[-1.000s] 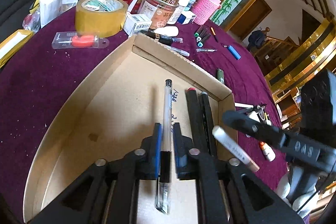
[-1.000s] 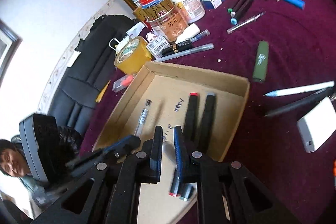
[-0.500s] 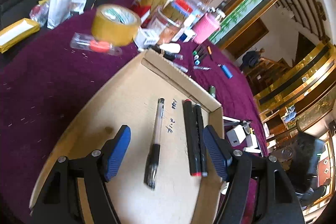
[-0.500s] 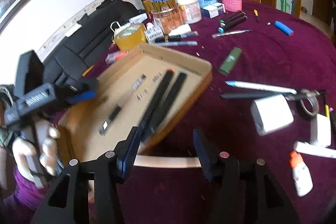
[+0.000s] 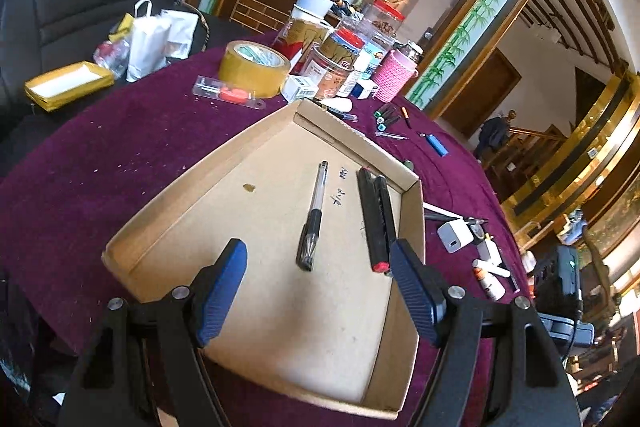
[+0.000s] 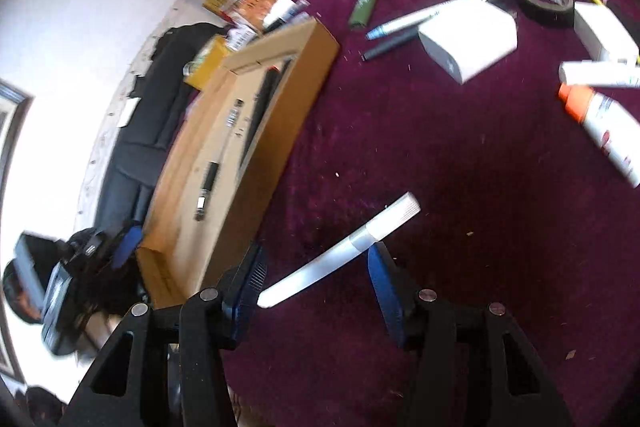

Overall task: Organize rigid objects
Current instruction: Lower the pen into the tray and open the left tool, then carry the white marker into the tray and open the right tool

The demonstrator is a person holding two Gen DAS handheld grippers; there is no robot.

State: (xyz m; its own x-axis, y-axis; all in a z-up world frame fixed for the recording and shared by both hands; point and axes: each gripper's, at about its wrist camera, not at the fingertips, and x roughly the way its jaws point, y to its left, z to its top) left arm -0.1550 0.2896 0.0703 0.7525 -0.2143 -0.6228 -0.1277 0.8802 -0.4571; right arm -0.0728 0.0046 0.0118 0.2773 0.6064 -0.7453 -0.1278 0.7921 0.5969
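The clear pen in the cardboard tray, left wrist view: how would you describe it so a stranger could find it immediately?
Start from the shallow cardboard tray on the purple tablecloth. Three long things lie on its floor: two black markers side by side along the right wall, and the clear pen alone to their left, beside handwritten marks. Its see-through barrel and black grip set it apart from the all-black, thicker markers.

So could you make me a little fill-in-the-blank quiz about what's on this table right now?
1. The clear pen lies inside the ____ box.
2. The tablecloth is coloured ____.
3. Beside the pen lie ____ black markers.
4. The white marker in front of the right gripper lies ____ the box.

Missing: cardboard; purple; two; outside
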